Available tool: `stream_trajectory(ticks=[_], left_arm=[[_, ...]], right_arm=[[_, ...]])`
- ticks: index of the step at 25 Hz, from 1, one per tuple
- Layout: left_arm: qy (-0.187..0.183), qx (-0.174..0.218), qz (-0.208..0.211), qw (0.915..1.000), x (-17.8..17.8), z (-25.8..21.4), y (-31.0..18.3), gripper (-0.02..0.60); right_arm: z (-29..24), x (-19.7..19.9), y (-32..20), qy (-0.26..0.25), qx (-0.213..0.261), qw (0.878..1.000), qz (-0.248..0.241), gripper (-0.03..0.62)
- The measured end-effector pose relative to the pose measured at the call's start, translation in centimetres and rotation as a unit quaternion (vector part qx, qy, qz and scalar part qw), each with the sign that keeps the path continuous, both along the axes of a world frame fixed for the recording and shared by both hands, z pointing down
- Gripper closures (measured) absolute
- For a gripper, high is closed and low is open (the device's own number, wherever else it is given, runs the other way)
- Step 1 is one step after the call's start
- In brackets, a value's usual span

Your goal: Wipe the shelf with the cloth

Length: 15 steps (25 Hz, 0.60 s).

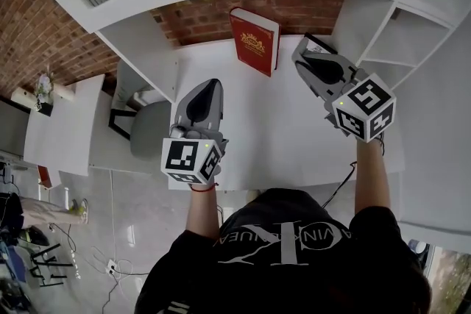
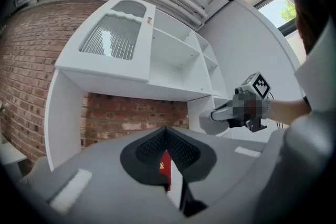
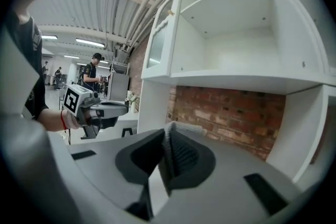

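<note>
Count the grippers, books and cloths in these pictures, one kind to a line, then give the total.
Grippers: 2 (left gripper, right gripper)
Books: 1 (red book)
Cloths: 1 (cloth, gripped in the right gripper's jaws)
Total: 4

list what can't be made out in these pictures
Cloth: right gripper view, only an edge shows; the right gripper covers the rest.
Red book: left gripper view, mostly behind the left gripper.
Book's cover print: head view, too small.

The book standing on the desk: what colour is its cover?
The book is red with a gold emblem; head view shows it best.
</note>
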<state>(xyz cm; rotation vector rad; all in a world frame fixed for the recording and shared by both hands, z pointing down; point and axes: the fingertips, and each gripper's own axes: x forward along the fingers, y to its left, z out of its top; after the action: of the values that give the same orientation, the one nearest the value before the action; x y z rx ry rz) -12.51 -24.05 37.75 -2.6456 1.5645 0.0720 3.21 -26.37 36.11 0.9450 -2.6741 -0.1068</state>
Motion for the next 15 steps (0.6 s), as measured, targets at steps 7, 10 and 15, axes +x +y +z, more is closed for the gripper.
stream_trajectory(ticks=[7,10,15], left_arm=[[-0.002,0.003,-0.04,0.9992,-1.7,1.4,0.8,0.572],[-0.002,0.007,-0.055,0.9985,-2.4,1.7,1.4,0.572],[-0.006,0.011,-0.076,0.997,-3.5,2.4,2.3,0.572]], right_arm=[[2.1,2.1,1.0,-0.033,0.022,0.999,0.033,0.557],[3.2,3.3,1.4,-0.046,0.025,0.997,0.054,0.556],[4.6,5.0,2.0,-0.066,0.037,0.994,0.081,0.556]])
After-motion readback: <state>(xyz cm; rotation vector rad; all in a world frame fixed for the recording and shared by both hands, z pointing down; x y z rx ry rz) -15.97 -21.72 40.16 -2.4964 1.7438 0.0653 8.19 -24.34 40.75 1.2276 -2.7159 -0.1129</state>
